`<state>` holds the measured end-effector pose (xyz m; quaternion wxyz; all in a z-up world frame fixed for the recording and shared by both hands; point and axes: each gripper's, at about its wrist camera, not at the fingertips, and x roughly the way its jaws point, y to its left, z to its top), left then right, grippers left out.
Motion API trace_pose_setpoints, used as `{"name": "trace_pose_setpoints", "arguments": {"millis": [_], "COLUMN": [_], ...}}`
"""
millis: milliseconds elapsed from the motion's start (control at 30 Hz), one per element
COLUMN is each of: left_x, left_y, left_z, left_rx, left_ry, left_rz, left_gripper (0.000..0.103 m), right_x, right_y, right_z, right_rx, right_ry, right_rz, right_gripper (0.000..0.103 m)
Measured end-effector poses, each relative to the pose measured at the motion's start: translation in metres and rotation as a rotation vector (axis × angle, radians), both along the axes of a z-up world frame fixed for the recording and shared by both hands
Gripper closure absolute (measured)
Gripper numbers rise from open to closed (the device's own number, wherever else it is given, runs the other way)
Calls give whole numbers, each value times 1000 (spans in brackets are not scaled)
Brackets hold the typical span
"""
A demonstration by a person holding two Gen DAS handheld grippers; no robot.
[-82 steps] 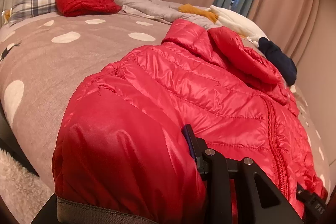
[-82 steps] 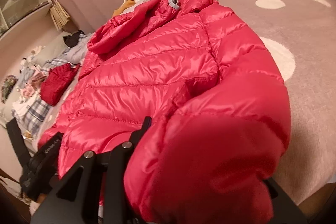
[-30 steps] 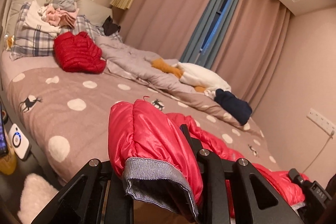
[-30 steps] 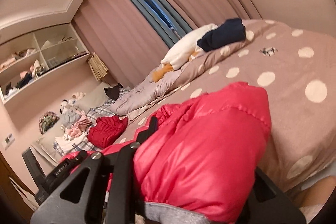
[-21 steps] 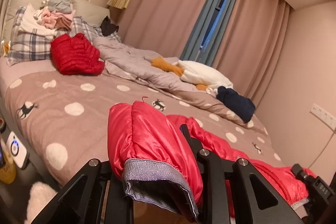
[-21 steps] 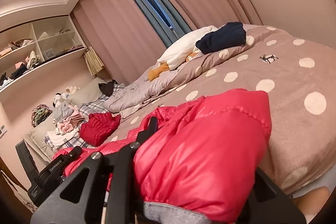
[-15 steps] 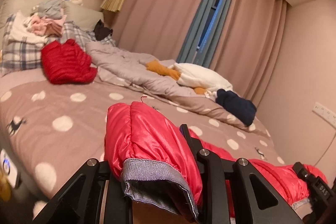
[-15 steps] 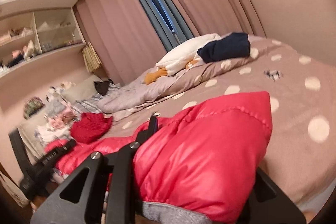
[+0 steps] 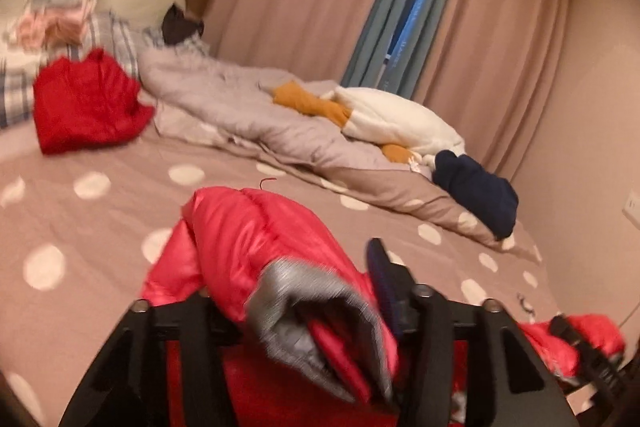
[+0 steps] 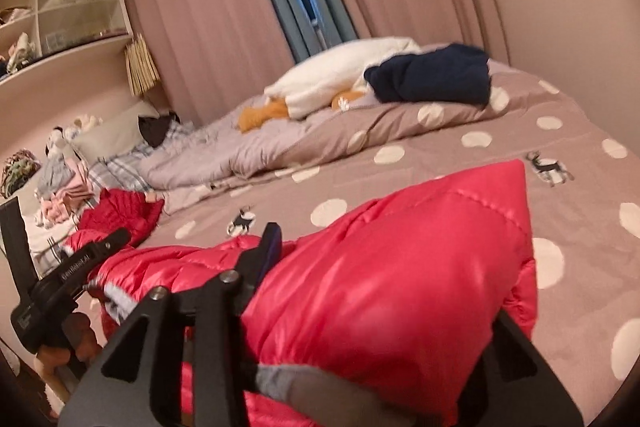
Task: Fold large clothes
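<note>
both grippers, left gripper (image 9: 304, 291) and right gripper (image 10: 384, 291), have just been opening, releasing the red jacket (image 10: 392, 291) sleeves between their jaws; next, draw back clear

Right claw (image 10: 384, 307) jaws just opening, red jacket sleeve (image 10: 400, 287) between them, over polka-dot bed (image 10: 500, 131).

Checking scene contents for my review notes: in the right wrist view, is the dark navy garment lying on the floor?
No, the navy garment lies on the polka-dot bedspread, beside the white plush toy near the curtains.
</note>
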<state>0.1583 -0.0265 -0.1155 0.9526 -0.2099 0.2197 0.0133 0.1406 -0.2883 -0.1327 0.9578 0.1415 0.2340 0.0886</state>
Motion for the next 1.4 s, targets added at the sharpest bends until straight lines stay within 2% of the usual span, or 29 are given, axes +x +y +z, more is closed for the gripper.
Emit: {"name": "trace_pose_setpoints", "arguments": {"millis": [100,167,233,267,333,400,500,567,800,1067,1167,1267,1333,1400], "left_x": [0,2,-1,2,2,-1,-8,-11,-32,-16,-14,-5,10,33], "left_y": [1,0,-2,-5,-5,-2,5,8,16,14,10,8,6,7], "left_z": [-11,-10,-9,-7,-4,-1,5,9,26,14,12,3,-11,-32], "left_rx": [-16,5,11,25,45,26,-15,-30,22,11,48,117,164,193], "left_ry": [-4,17,17,19,28,34,17,0,-105,-7,6,5,43,116], "left_rz": [5,21,2,-18,-56,-69,-73,-58,70,22,34,72,91,78], "left_gripper": [35,35,32,27,25,24,17,14,4,4,4,3,3,3], "right_x": [18,23,21,20,19,15,3,-1,-11,-9,-6,-3,6,20], "right_y": [0,1,2,2,5,8,12,10,-15,-7,-2,1,3,0], "right_z": [-11,-15,-15,-14,-12,-10,-7,-7,-1,-2,-6,-7,-12,-21], "right_rx": [11,15,21,33,50,34,-38,-49,70,16,-14,-51,-74,-97], "right_ry": [51,69,58,54,42,23,-9,-20,-39,-28,-20,-40,-54,-32], "right_rz": [12,17,24,22,43,57,43,18,-14,-46,-42,-36,-40,-82], "right_gripper": [57,55,47,43,19,8,6,2,0,0,0,0,0,0]}}
